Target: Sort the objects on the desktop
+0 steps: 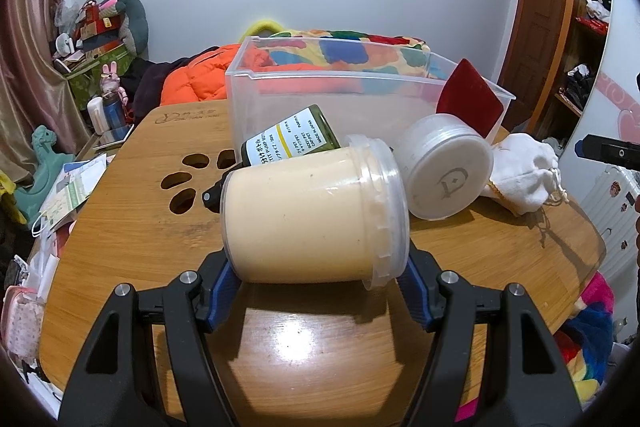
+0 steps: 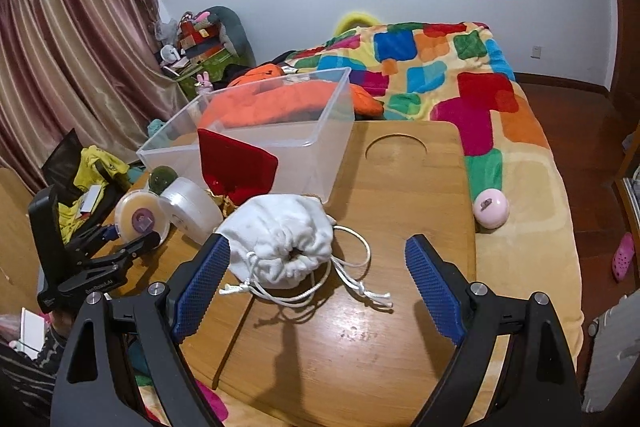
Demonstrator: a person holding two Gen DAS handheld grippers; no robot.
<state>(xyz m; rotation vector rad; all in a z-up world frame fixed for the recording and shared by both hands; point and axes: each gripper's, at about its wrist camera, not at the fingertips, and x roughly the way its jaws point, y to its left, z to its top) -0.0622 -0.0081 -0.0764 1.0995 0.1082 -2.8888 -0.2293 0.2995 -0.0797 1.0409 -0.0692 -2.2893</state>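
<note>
Left gripper (image 1: 316,291) clenched on the cream-filled jar (image 1: 312,215), blue pads pressing its base and lidded end; jar lies sideways, lifted just above the bamboo table (image 1: 132,227). Behind it: green bottle (image 1: 292,139) on its side, white round tub (image 1: 448,167), both just in front of the clear plastic bin (image 1: 360,87). Red pouch (image 1: 468,99) leans against the bin's corner. Right gripper (image 2: 316,283) released, jaws wide, left pad touching the white drawstring bag (image 2: 280,239), which rests on the table near the bin.
</note>
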